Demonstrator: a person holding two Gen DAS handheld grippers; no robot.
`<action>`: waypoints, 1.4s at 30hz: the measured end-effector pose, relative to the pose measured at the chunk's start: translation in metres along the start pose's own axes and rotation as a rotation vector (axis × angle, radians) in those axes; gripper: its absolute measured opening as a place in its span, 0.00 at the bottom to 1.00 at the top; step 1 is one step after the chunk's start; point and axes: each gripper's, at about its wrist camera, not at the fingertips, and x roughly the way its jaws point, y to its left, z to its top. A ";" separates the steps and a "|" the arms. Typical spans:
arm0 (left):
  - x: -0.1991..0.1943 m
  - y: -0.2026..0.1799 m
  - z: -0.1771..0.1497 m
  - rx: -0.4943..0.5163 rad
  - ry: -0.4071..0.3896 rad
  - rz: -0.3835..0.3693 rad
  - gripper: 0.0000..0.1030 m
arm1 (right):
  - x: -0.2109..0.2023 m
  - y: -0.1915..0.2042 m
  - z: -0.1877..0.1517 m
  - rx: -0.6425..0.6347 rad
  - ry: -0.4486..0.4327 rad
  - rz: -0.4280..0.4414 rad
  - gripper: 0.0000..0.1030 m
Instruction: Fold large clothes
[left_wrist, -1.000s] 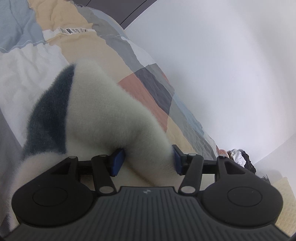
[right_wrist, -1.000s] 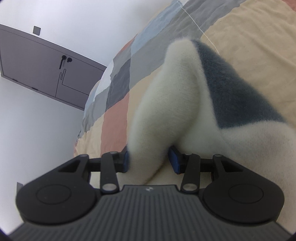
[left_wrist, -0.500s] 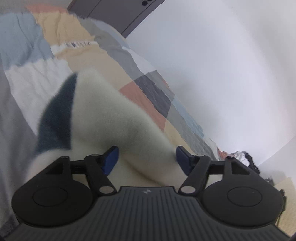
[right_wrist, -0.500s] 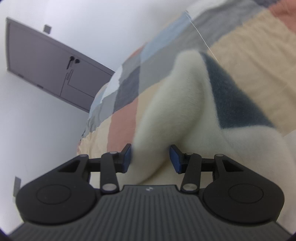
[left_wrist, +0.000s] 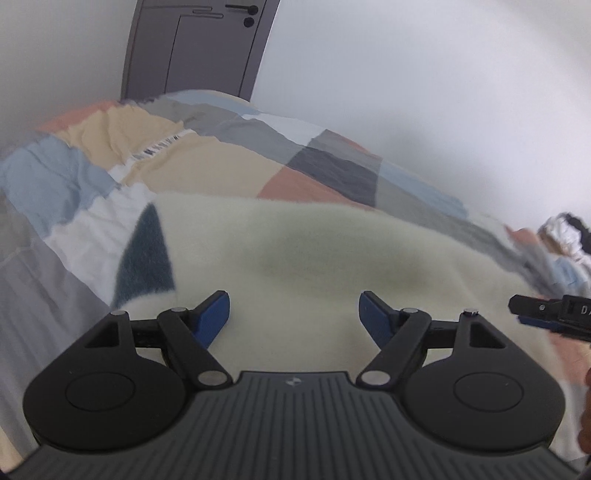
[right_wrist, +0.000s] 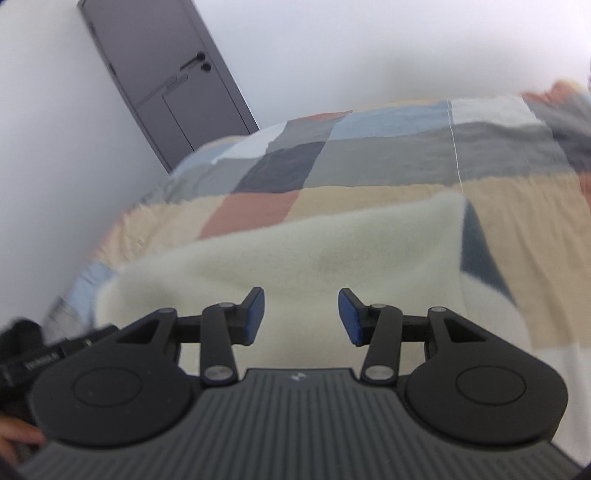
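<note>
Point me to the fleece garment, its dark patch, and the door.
fleece garment (left_wrist: 332, 251), left wrist view, cream middle.
dark patch (right_wrist: 474, 247), right wrist view, patch centre.
door (right_wrist: 162, 81), right wrist view, main panel.

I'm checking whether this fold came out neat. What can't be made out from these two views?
- Fleece garment: near edge hidden behind the left gripper body; same under the right gripper.
- Both views motion-blurred, so folded edges are unclear.
- Pile of clothes: blurred, cut by the frame edge.

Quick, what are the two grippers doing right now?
Left gripper: open, holding nothing, above the fluffy cream garment.
Right gripper: open, holding nothing, above the same garment.
</note>
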 end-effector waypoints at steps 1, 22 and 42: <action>0.006 -0.001 0.000 0.019 0.004 0.018 0.79 | 0.007 0.002 0.001 -0.021 0.005 -0.012 0.47; -0.010 -0.008 -0.010 -0.049 0.038 -0.025 0.82 | 0.038 0.004 -0.019 -0.063 0.059 -0.060 0.46; -0.011 0.053 -0.093 -0.880 0.280 -0.259 0.90 | -0.008 0.000 -0.043 0.032 0.100 -0.032 0.47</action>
